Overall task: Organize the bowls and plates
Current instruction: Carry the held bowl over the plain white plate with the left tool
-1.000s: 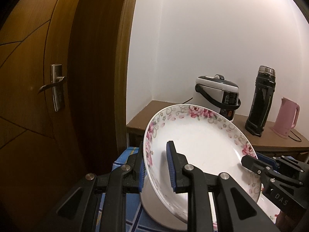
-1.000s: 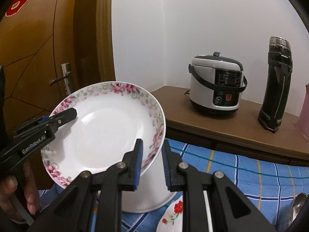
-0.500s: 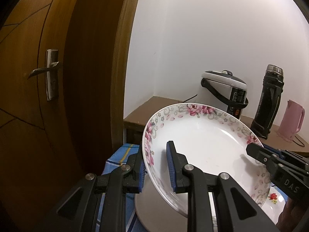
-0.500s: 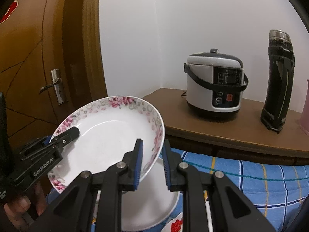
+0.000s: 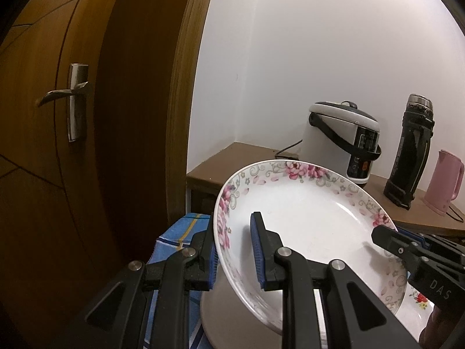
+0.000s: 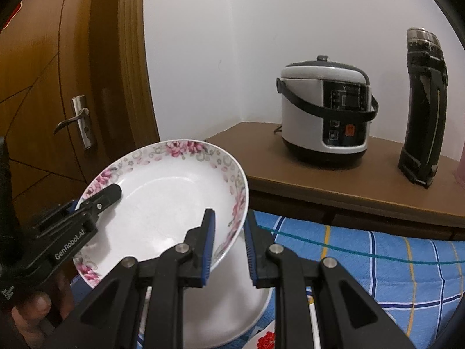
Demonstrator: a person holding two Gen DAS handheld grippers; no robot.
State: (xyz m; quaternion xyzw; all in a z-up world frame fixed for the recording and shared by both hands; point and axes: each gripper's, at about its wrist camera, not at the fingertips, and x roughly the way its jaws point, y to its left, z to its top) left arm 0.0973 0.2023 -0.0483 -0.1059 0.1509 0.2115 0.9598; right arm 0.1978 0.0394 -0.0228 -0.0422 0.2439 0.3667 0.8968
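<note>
Held up in the air and tilted, in the lower middle of both views: flowered plate (image 5: 305, 218), white inside, with pink blossoms along the rim. Gripped from two sides. Left gripper (image 5: 232, 224) clamped on the near left part of the rim, one blue pad on the white inside and the other behind the outer wall. Right gripper (image 6: 229, 213) closed on the opposite edge in the same way, with the rim pinched between the pads.

Below the plate, at the bottom of the frame: white dish (image 6: 226, 290) on blue checked cloth (image 6: 377, 256); not possible to tell if touching the plate. Just beside it, at the bottom edge, small plate with red flower (image 6: 266, 337).

Further back, on wooden shelf (image 6: 334, 192): rice cooker (image 6: 325, 113), black flask (image 6: 424, 107) to the right of it, and pink kettle (image 5: 444, 180) at the right edge. On the left of the frame, brown door (image 6: 43, 87) with metal handle (image 6: 78, 119).
</note>
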